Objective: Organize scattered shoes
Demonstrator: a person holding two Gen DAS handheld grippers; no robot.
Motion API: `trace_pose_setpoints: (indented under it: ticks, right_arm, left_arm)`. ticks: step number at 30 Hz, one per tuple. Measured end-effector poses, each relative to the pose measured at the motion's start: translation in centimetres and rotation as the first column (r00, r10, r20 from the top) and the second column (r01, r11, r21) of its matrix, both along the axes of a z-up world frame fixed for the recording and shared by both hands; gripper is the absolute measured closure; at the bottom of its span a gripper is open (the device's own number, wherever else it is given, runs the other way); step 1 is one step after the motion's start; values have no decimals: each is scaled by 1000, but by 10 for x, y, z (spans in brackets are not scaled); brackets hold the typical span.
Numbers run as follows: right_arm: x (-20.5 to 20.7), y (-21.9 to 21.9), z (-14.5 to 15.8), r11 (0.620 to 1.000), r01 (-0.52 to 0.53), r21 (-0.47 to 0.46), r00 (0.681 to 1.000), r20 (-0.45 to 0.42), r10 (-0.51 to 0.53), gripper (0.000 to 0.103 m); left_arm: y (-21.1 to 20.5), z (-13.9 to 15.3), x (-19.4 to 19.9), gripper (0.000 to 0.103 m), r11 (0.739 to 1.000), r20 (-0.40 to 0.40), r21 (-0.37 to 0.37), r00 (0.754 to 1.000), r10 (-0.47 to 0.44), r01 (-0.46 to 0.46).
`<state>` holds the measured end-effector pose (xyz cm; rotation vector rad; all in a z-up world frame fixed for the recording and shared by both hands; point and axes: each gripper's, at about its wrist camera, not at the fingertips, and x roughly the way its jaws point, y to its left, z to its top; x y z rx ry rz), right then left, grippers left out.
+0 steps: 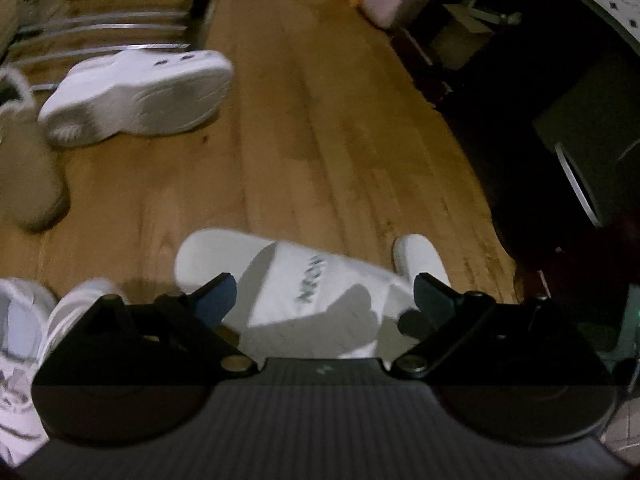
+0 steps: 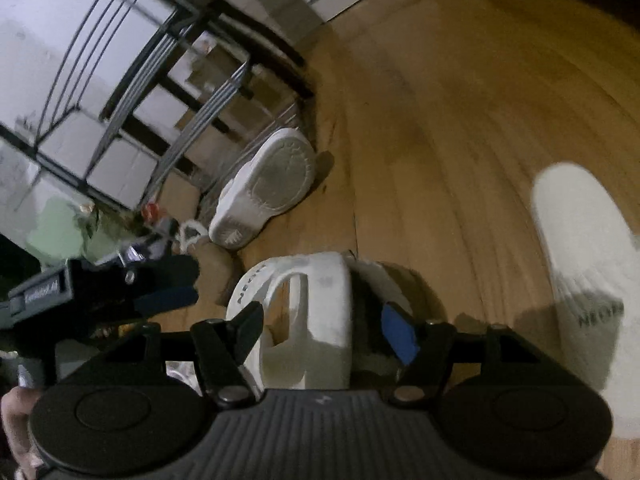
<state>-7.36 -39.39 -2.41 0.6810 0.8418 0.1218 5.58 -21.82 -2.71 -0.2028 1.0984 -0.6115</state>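
Note:
My right gripper point(image 2: 322, 332) is shut on a white slide sandal point(image 2: 312, 312), which stands on its edge with its lettered strap towards the left finger. A second white slide point(image 2: 580, 260) lies on the wooden floor to the right. My left gripper point(image 1: 324, 296) is open. A white lettered slide point(image 1: 304, 292) shows in the gap between its fingers, and the pads do not touch it. Another white toe point(image 1: 418, 256) pokes out beyond the right finger. The left gripper point(image 2: 172, 284) also shows in the right wrist view, left of the held slide.
A white clog point(image 1: 136, 96) lies on its side by the metal shoe rack point(image 1: 100, 24). A tan fuzzy boot point(image 1: 28, 172) and a white sneaker point(image 1: 20, 340) sit at the left. Dark furniture point(image 1: 540, 140) borders the right. Bare floor point(image 1: 320, 140) lies between.

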Motion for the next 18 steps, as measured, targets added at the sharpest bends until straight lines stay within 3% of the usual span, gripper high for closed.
trace_pose_setpoints:
  ticks: [1,3,7,11,13,18]
  right_arm:
    - [5,4,-1,999,-17,-33,1000,-15,16,81]
    - [11,15,-3,995,-59,-81,998,-32,57,81]
    - [7,18,-11,997,-62,-50,998,-14,61,81]
    - [-7,-5,-23,991,64,120,998,-2,-65,81]
    - [-16,-17,-23,975,122,188,992,6,-125,81]
    - [-40,-43,-3,959,205,193,971,85,-225,81]
  left_arm:
    - [1,-2,-1,6,1000,3,12,1000,2,-2]
    - [-1,-3,-4,6,997,30,71,1000,-3,1]
    - [-2,1,-6,6,988,69,152,998,-4,-6]
    - [-18,7,-5,6,975,77,219,996,-42,24]
    - [-36,15,-6,6,954,118,293,987,-105,66]
    - [-68,24,-11,5,937,92,311,976,-195,158]
